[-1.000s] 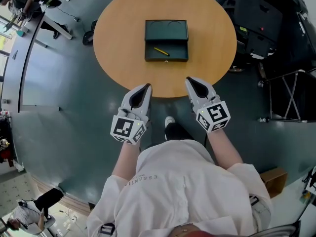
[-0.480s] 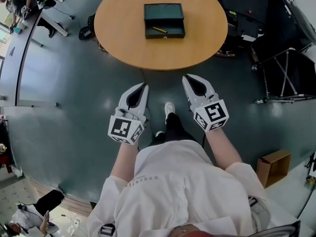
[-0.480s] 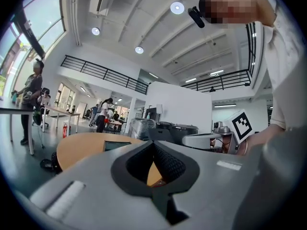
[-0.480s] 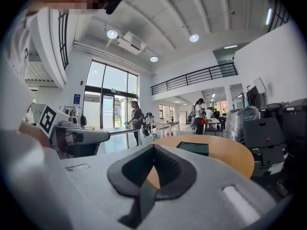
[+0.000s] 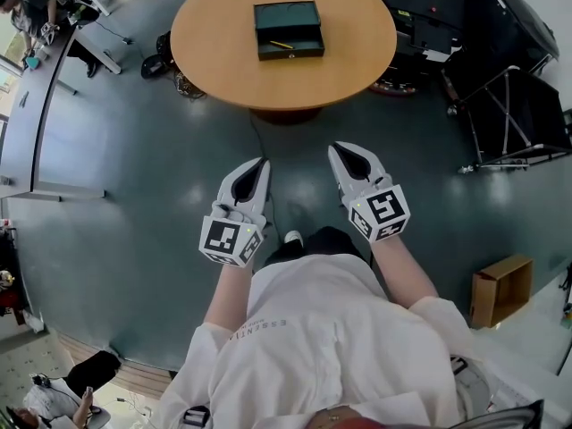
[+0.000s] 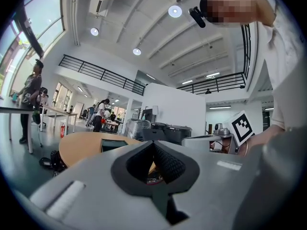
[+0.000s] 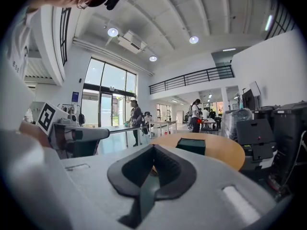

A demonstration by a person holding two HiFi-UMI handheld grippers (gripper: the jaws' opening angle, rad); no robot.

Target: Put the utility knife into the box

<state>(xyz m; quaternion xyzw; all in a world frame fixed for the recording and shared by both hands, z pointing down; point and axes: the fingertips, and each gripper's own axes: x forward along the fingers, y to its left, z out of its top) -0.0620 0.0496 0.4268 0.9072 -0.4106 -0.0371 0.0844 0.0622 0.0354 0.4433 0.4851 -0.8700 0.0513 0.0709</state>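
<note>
A dark green box [image 5: 288,29] lies open on the round wooden table [image 5: 357,61] far ahead of me. A thin yellow utility knife [image 5: 282,45] rests inside its front half. My left gripper [image 5: 262,162] and right gripper [image 5: 338,148] hang side by side over the grey floor, well short of the table. Both are shut with nothing between the jaws. The box [image 6: 114,144] shows small beyond the left gripper [image 6: 153,143] in its own view. In the right gripper view the box [image 7: 191,145] sits past the right gripper [image 7: 152,146].
Black cases and equipment [image 5: 433,7] crowd the floor right of the table, with a metal stand [image 5: 509,105] beside them. A cardboard box [image 5: 500,289] sits on the floor at the right. A long desk [image 5: 54,88] with people near it runs along the left.
The table and box have receded toward the top of the head view as the person backed away. Both grippers stay shut and side by side.
</note>
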